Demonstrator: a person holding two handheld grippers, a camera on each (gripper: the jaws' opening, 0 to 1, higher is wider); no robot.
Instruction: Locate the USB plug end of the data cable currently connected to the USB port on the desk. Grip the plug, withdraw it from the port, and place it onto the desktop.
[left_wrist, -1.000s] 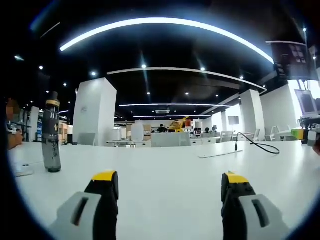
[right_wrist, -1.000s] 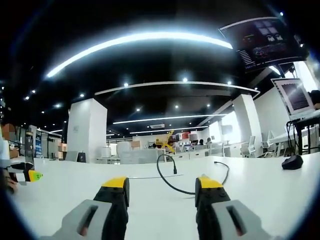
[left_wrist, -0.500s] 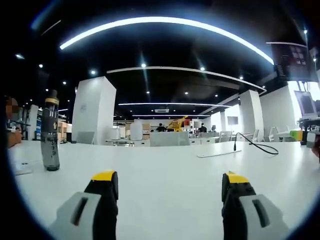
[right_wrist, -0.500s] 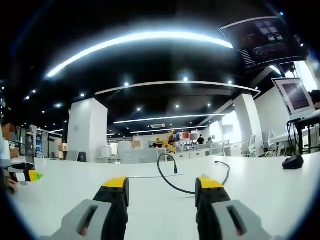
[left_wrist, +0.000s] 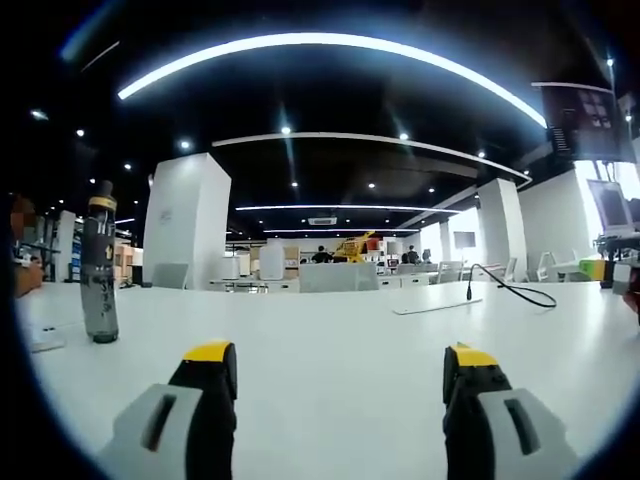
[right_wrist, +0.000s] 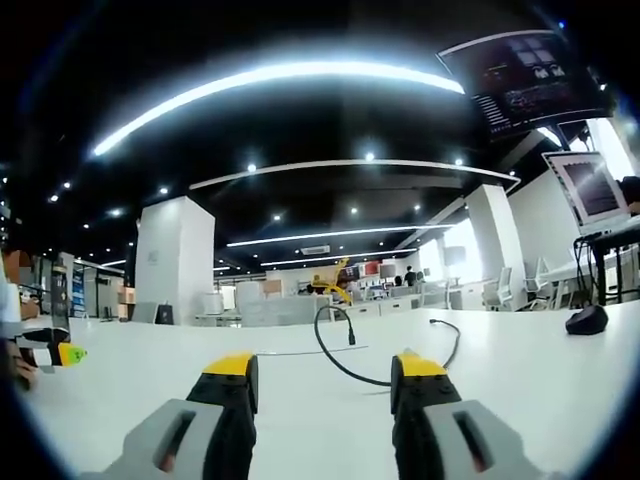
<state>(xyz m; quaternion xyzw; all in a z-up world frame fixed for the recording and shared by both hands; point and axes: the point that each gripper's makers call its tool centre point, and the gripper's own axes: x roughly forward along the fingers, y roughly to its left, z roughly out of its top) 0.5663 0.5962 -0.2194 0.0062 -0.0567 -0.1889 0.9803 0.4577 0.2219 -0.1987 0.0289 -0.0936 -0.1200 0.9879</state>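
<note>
Presently: right gripper (right_wrist: 322, 372), jaws spread, empty, low over white desk (right_wrist: 520, 370). Black data cable (right_wrist: 335, 362) loops ahead, plug (right_wrist: 351, 340) upright, apparently seated in the port. Left gripper (left_wrist: 340, 365), jaws spread, idle. Grip, withdrawal and placement outstanding.

**Counts on the white desk**

One black data cable (right_wrist: 335, 362) is seen looping on the desk (right_wrist: 520, 390). One dark bottle (left_wrist: 99, 265) is counted, standing upright. One black mouse (right_wrist: 586, 320) is seen. Two monitors (right_wrist: 590, 187) are mounted overhead.
</note>
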